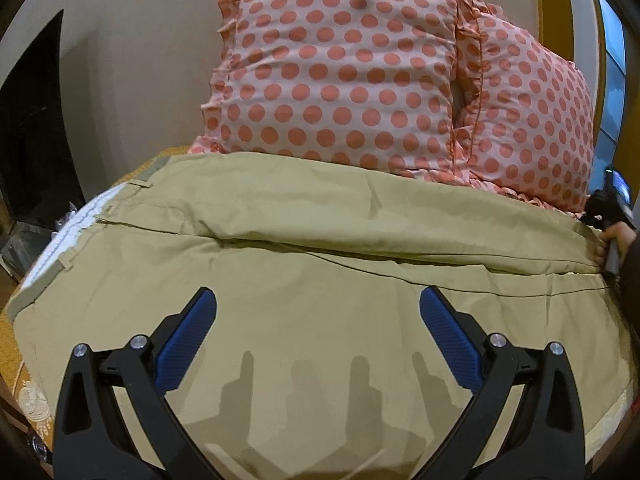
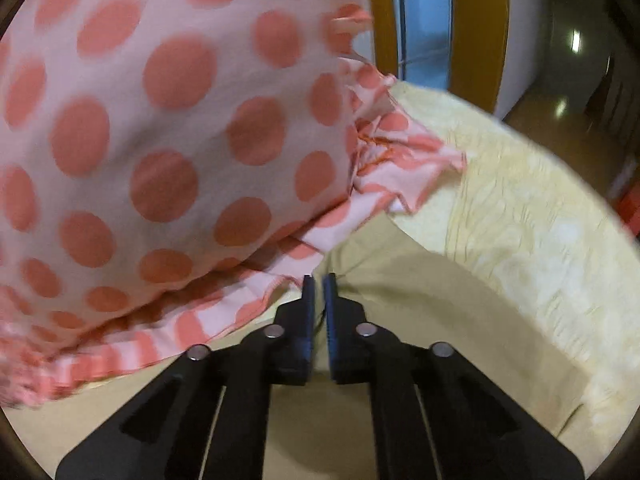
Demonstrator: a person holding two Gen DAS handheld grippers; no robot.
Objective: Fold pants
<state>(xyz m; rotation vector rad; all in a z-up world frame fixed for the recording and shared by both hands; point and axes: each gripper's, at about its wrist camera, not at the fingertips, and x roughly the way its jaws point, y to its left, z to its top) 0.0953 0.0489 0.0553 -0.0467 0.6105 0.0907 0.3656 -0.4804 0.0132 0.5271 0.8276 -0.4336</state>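
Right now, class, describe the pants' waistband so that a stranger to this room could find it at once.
Start at the two polka-dot pillows propped at the back of the bed; the khaki pants lie spread flat in front of them. Follow the pants to their left end: the waistband is there, the only part showing white lining and small belt loops, while everything else is plain khaki.

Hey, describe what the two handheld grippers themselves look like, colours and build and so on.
Both are matte black plastic. The left gripper has two curved arms with cut-out slots, round silver pivot bolts, and fingers faced with textured blue pads. The right gripper has the same black linkage with silver bolts and dark blue pads seen edge-on. No cables or printed markings show.
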